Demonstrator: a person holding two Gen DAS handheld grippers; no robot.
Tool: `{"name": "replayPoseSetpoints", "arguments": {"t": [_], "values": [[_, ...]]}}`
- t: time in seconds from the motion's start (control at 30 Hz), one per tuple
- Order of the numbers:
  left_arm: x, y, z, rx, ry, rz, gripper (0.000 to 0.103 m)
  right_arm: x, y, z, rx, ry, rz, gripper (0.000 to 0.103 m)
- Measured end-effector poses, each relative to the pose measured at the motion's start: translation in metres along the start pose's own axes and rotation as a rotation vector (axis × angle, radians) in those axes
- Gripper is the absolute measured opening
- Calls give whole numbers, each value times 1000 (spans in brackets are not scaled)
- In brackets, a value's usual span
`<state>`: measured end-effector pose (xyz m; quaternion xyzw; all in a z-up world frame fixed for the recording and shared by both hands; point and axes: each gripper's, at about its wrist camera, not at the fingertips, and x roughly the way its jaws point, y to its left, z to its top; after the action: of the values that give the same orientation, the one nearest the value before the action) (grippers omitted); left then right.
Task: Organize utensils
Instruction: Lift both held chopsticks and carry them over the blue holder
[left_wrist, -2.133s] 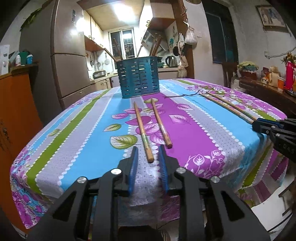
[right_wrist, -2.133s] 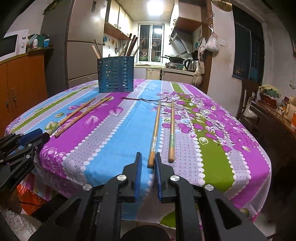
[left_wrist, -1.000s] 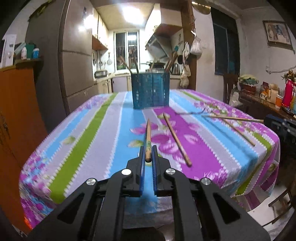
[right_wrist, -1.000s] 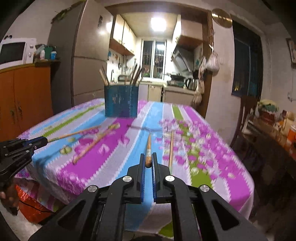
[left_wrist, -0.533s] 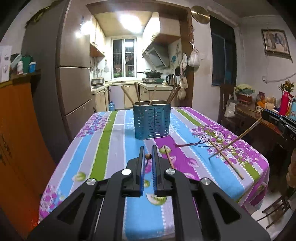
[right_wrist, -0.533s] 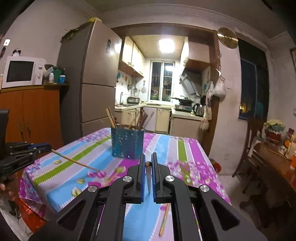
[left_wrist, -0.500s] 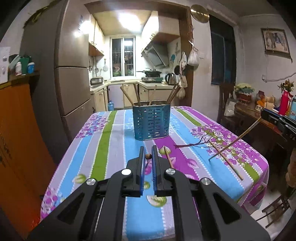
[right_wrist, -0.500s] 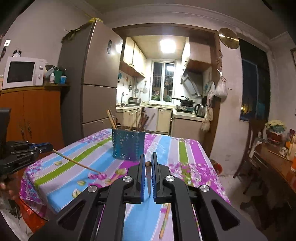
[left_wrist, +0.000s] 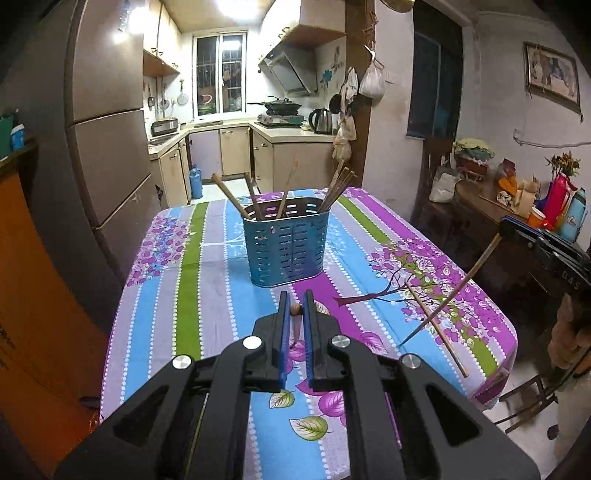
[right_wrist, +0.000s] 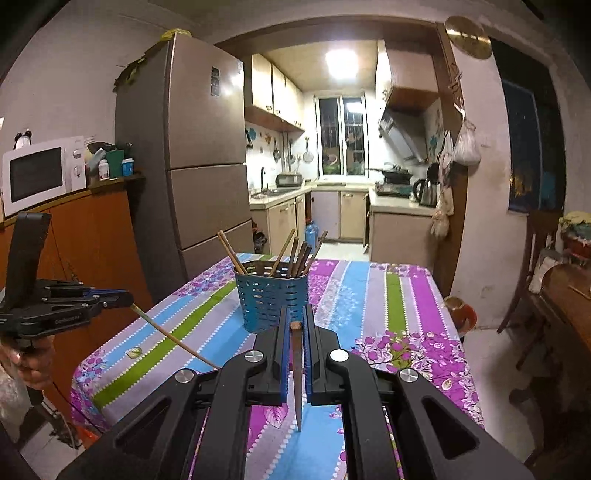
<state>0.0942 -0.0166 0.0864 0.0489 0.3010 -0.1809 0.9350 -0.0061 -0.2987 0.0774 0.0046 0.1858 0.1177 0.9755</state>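
While both tools hang above the table, each clamps one stick.
Left gripper (left_wrist: 295, 308): jaws nearly together, pinching the butt of a chopstick (right_wrist: 173, 338) whose shaft slants down over the cloth (seen from the right wrist).
Right gripper (right_wrist: 295, 325): jaws equally narrow, gripping a second chopstick (right_wrist: 297, 376) that points downward, tip off the surface.
Utensil holder (left_wrist: 286, 245): blue, perforated, upright at the table's middle, several sticks leaning inside.
Loose chopstick (left_wrist: 437, 328): lies flat on the floral cloth, right of the holder, crossed in view by the raised one.
Table (left_wrist: 192, 280): striped cloth bare between holder and near edge; cabinet and fridge stand off its left side, sideboard off its right.
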Motion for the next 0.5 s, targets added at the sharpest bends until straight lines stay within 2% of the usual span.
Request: {"name": "replayPoseSetpoints", "arguments": {"t": [0.5], "values": [[-6, -16, 30, 60, -67, 8, 5, 21, 10, 35, -18, 19, 22, 8]]}}
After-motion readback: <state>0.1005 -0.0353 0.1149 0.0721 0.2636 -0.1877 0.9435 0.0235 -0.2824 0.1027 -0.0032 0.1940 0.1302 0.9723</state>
